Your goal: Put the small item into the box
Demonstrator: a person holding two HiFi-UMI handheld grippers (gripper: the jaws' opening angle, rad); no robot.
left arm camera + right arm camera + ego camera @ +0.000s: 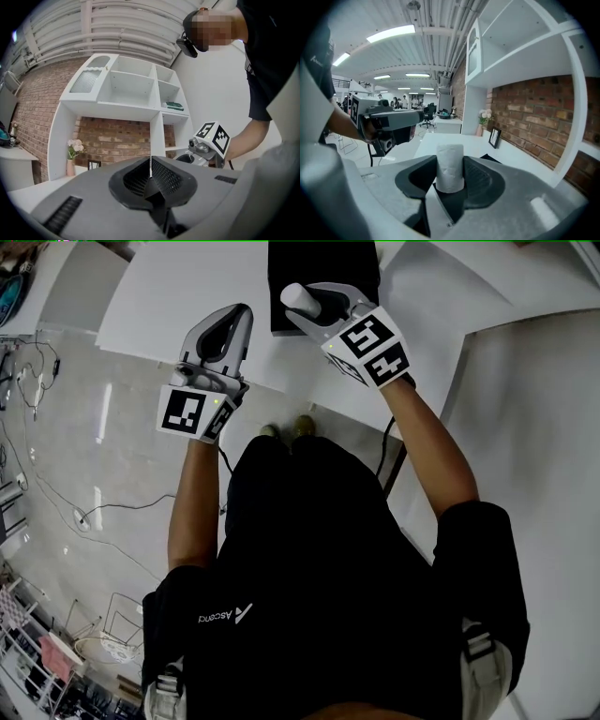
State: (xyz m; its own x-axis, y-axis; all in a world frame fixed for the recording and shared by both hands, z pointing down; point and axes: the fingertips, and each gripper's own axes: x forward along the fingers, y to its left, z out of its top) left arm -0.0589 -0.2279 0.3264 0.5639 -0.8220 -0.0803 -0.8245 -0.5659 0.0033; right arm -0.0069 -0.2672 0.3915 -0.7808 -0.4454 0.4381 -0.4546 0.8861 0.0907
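The small item is a white paper roll (450, 166), standing upright between the pads of my right gripper (450, 177), which is shut on it. In the head view the right gripper (304, 300) holds the white roll (296, 296) over the near edge of a black box (323, 263) on the white table (187, 296). My left gripper (228, 331) hovers to the left of it, over the table's near edge. The left gripper (151, 174) has its jaws closed together with nothing between them.
A white shelf unit (136, 93) stands against a brick wall beyond the table, with a flower vase (71, 159) and a small picture frame (494, 138) on the tabletop. The floor (84, 456) at left carries cables and a wire rack (112, 624).
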